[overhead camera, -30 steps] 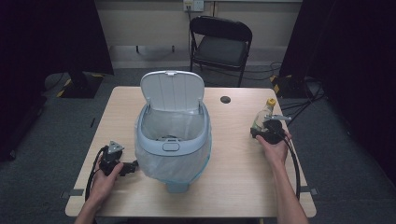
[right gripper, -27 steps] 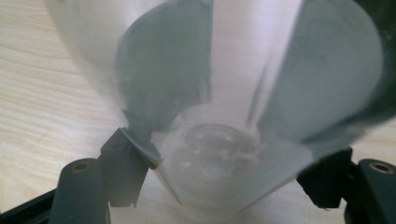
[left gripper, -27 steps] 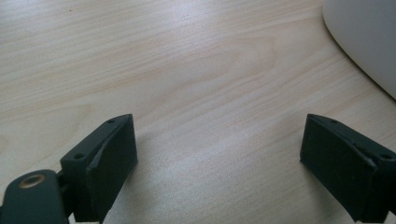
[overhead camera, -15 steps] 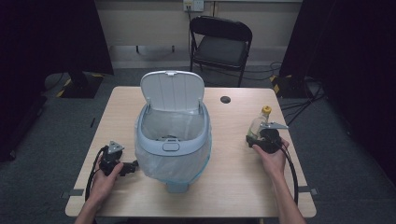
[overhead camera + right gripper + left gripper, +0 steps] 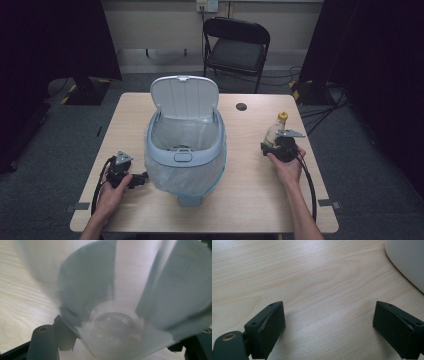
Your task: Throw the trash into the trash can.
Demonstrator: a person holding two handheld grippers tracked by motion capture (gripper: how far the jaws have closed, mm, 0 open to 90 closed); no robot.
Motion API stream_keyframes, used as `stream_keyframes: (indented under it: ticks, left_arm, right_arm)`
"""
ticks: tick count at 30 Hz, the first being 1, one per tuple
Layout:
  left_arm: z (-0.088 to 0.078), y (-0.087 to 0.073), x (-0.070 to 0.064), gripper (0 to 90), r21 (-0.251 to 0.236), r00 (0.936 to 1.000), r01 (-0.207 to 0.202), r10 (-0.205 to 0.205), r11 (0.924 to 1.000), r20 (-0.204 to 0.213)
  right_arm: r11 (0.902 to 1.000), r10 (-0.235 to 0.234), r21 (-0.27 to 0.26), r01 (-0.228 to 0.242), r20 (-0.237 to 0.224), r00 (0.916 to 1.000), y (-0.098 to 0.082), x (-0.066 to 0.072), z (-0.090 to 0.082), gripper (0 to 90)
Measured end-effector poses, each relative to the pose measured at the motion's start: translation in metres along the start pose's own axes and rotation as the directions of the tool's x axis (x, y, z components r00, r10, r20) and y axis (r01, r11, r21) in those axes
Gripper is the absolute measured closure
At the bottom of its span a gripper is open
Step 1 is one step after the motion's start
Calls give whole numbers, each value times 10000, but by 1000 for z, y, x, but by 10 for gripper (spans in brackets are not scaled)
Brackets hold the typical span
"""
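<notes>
One light wooden bench (image 5: 250, 200) carries everything, and it stands on a grey floor (image 5: 45, 150) in a dim room with dark curtains at both sides. Behind the far edge you see a black folding chair (image 5: 235, 47). In the middle of the bench stands a pale blue bin (image 5: 184, 155) with a thin plastic liner, its lid raised upright at the back. A small dark round spot (image 5: 241, 106) lies on the bench behind the bin, to its right.

Your left tongs (image 5: 141, 176) rest low on the bench just beside the bin, spread wide with only bare wood between them. Your right tongs (image 5: 274, 140) pinch a clear plastic bottle (image 5: 276, 131) with a yellow cap; the bottle stands near the right edge, well apart from the bin. Between bin and bottle the wood is free, and also along the near edge between your forearms.
</notes>
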State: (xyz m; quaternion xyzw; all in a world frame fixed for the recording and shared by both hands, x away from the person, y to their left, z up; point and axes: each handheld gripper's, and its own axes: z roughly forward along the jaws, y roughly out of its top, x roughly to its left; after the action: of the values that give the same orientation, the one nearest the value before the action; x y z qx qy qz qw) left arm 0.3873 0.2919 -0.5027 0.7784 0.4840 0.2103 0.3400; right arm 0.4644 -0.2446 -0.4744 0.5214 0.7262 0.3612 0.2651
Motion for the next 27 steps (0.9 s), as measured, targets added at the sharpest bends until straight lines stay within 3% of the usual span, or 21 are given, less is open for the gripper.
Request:
stream_keyframes:
  ticks: [5,13,19,27]
  left_arm:
    - [1,1,0,82,37,10000,-17,16,10000,51]
    - [1,1,0,83,27,10000,-12,12,10000,29]
    - [1,1,0,83,26,10000,-9,8,10000,29]
    - [1,1,0,83,27,10000,-10,10,10000,31]
  right_arm:
    - [9999,136,-5,-136,-261,9996,1,2,-3,282]
    - [9975,331,-590,-385,-885,9955,12,9,-19,281]
    - [9959,204,-855,-301,-1114,9936,16,15,-33,282]
    - [9922,371,-1124,-537,-1452,9887,22,18,-49,281]
